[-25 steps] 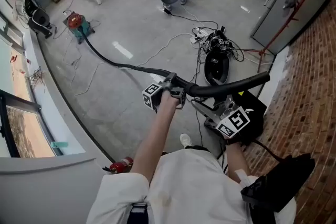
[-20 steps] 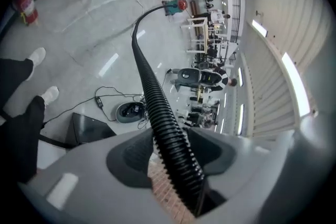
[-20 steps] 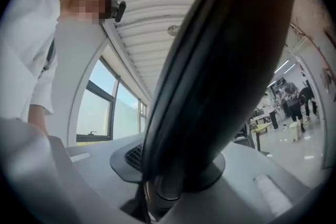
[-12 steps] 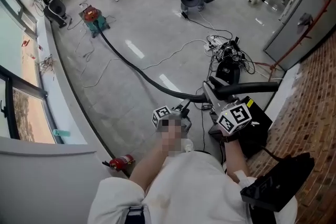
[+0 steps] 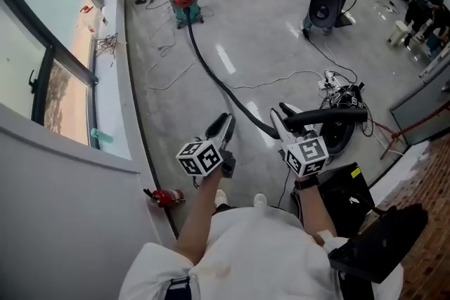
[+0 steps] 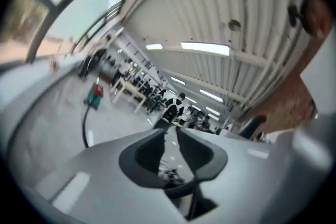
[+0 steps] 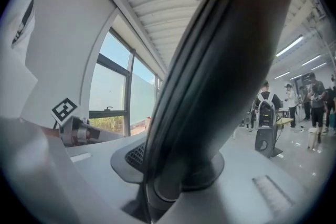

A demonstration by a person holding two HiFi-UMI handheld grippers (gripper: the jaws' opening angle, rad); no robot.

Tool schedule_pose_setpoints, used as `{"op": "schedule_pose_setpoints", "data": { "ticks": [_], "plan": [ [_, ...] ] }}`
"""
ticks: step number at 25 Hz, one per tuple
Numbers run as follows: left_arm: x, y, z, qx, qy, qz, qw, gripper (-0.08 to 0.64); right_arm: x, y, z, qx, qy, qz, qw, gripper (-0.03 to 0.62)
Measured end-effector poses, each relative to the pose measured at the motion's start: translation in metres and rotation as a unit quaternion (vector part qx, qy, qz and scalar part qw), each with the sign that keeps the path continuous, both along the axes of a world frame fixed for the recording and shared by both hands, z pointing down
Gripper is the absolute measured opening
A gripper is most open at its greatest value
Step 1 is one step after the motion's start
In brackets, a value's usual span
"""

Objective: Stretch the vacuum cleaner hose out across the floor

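Since a second ago the left gripper (image 5: 223,124) has come off the hose (image 5: 211,70) and the right gripper (image 5: 280,121) has taken it over, and the hose now runs straighter.

Far left is the window wall (image 5: 63,91), with a red fire extinguisher (image 5: 166,197) at its foot. The vacuum cleaner (image 5: 184,0) stands far up the floor. From it the hose's long axis slants down and rightward to the person. The left gripper sits just beside the hose, on its left; its jaws are closing, with a thin slit and nothing between them. The right gripper is clamped on the hose's stiff black end, which juts out to the right.

Further stretching likely means drawing that end away from the vacuum cleaner, with the right hand leading. White cables (image 5: 281,75) cross the floor near the hose, and a black case (image 5: 349,190) lies by the person's right side; either could snag.
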State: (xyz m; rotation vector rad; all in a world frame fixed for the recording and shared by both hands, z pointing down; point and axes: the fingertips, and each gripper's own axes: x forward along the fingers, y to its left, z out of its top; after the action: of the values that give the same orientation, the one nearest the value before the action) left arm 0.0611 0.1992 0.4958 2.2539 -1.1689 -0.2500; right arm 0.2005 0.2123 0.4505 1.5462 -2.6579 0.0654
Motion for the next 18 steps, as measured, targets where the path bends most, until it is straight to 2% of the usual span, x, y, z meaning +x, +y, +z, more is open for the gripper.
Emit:
{"op": "schedule_pose_setpoints", "data": {
  "ticks": [1, 3, 4, 6, 9, 12, 14, 18],
  "plan": [
    [-0.015, -0.001, -0.016, 0.041, -0.061, -0.024, 0.9970, 0.069, -0.009, -0.005, 0.001, -0.005, -0.005, -0.010, 1.000, 0.114],
    [-0.040, 0.001, -0.035, 0.100, -0.160, -0.075, 0.9792, 0.017, -0.022, -0.013, 0.002, -0.018, -0.024, -0.025, 0.999, 0.114],
    [-0.050, 0.004, -0.040, 0.117, -0.195, -0.100, 0.9687, 0.006, -0.027, -0.014, 0.003, -0.023, -0.032, -0.030, 0.999, 0.114],
    [-0.065, 0.013, -0.046, 0.138, -0.237, -0.145, 0.9506, 0.005, -0.037, -0.013, 0.005, -0.030, -0.040, -0.039, 0.998, 0.114],
    [-0.070, 0.018, -0.061, 0.168, -0.252, -0.181, 0.9358, 0.005, -0.053, -0.018, 0.001, -0.032, -0.035, -0.050, 0.998, 0.114],
    [-0.069, 0.017, -0.069, 0.180, -0.257, -0.187, 0.9308, 0.005, -0.074, -0.024, -0.004, -0.041, -0.025, -0.065, 0.997, 0.114],
    [-0.071, 0.019, -0.068, 0.176, -0.254, -0.188, 0.9323, 0.005, -0.084, -0.024, -0.006, -0.043, -0.022, -0.074, 0.996, 0.114],
    [-0.075, 0.024, -0.065, 0.161, -0.224, -0.186, 0.9432, 0.005, -0.093, -0.020, -0.004, -0.045, -0.018, -0.082, 0.995, 0.114]
  ]
}}
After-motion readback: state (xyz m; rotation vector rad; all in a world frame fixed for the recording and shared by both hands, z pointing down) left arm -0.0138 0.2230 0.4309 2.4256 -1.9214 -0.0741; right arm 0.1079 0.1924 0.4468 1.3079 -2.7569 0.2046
